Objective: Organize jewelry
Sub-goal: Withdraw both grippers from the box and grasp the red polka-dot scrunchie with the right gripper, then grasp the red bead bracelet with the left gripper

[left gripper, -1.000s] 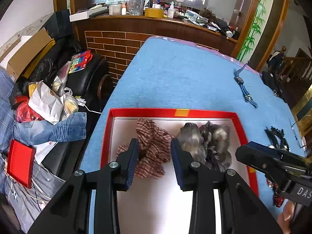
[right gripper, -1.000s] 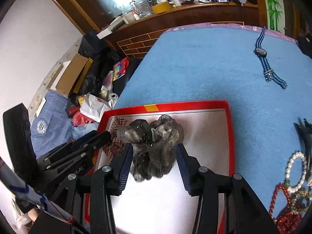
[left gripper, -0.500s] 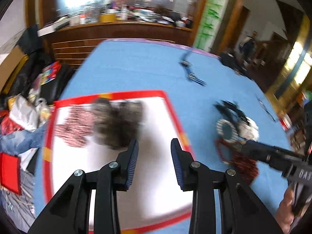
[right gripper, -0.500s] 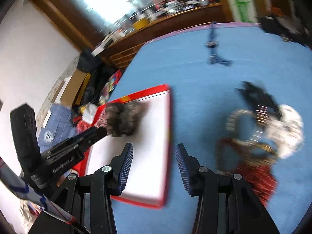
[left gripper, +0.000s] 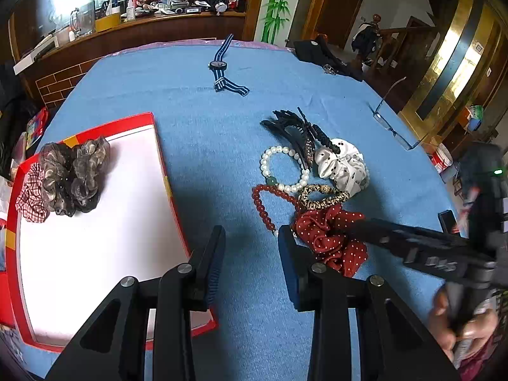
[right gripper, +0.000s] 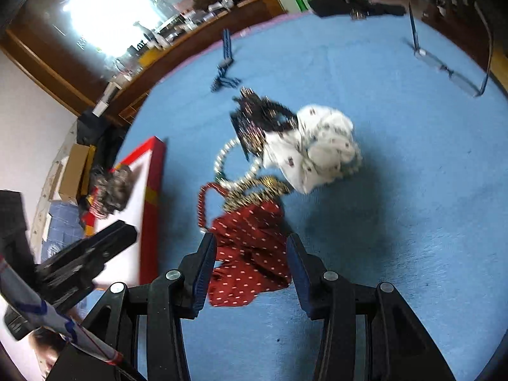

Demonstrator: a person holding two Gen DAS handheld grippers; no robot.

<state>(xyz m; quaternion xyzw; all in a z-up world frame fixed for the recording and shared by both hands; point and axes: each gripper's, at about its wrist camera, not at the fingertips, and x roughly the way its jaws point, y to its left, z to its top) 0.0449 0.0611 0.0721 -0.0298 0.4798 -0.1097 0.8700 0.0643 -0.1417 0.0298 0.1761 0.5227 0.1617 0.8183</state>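
Observation:
A red-rimmed tray (left gripper: 162, 158) with a white floor holds grey scrunchies (left gripper: 76, 174) and a checked one (left gripper: 30, 193). To its right on the blue cloth lies a pile: pearl bracelet (left gripper: 270, 158), red bead bracelet (left gripper: 263, 206), leopard hair tie (left gripper: 320, 195), white dotted scrunchie (left gripper: 343, 165), black hair claw (left gripper: 295, 130) and red dotted scrunchie (left gripper: 330, 238). My left gripper (left gripper: 250, 238) stands open over bare cloth between tray and pile. My right gripper (right gripper: 250, 244) is open, its fingers on either side of the red dotted scrunchie (right gripper: 250, 270), which lies on the cloth.
A striped-strap watch (left gripper: 222, 70) lies further back on the cloth and a pair of glasses (left gripper: 393, 127) at the right. A dark cloth item (left gripper: 324, 57) sits at the far edge. A cluttered wooden counter runs behind the table.
Both grippers have swung right, from over the tray to the jewelry pile. The grey scrunchies stay in the tray. The red dotted scrunchie now lies between the right fingers.

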